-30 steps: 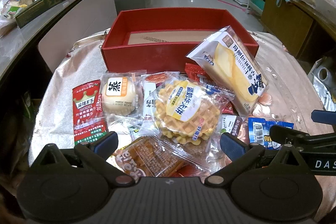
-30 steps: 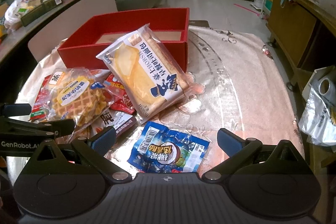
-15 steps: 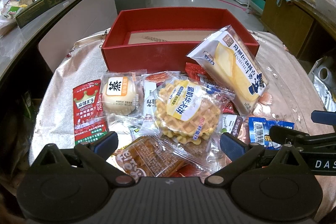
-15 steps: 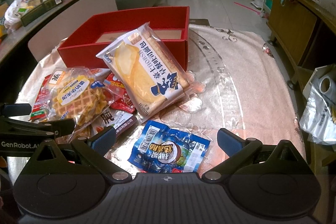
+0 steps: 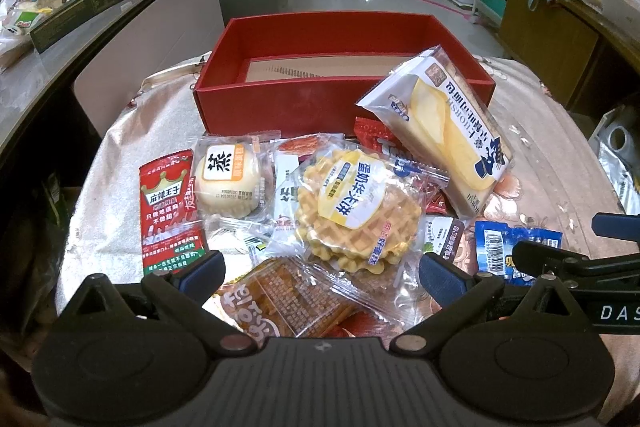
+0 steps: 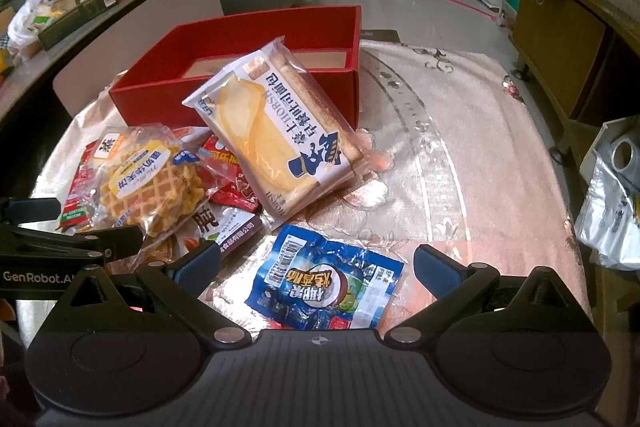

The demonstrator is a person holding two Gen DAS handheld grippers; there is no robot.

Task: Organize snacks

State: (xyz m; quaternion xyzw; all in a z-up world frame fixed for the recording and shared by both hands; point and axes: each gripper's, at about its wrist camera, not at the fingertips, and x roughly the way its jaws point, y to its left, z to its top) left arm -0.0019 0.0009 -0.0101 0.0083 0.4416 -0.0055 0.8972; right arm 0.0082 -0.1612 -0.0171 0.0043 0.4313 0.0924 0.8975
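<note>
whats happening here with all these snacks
A person holds two handheld grippers over a table strewn with wrapped snacks. Both are open and hold nothing. The left gripper hovers over a brown snack packet, near the clear-wrapped yellow waffle. The right gripper hovers over a crumpled blue foil packet. The open red cardboard box behind them shows no snacks inside.

From here the waffle pack (image 5: 358, 211) covers most of the red packets (image 6: 232, 183) under it, the brown wafer pack (image 5: 280, 301) slips out of sight at six o'clock behind the left gripper's body, and the silver bag (image 6: 612, 203) is cut off at three o'clock.
</note>
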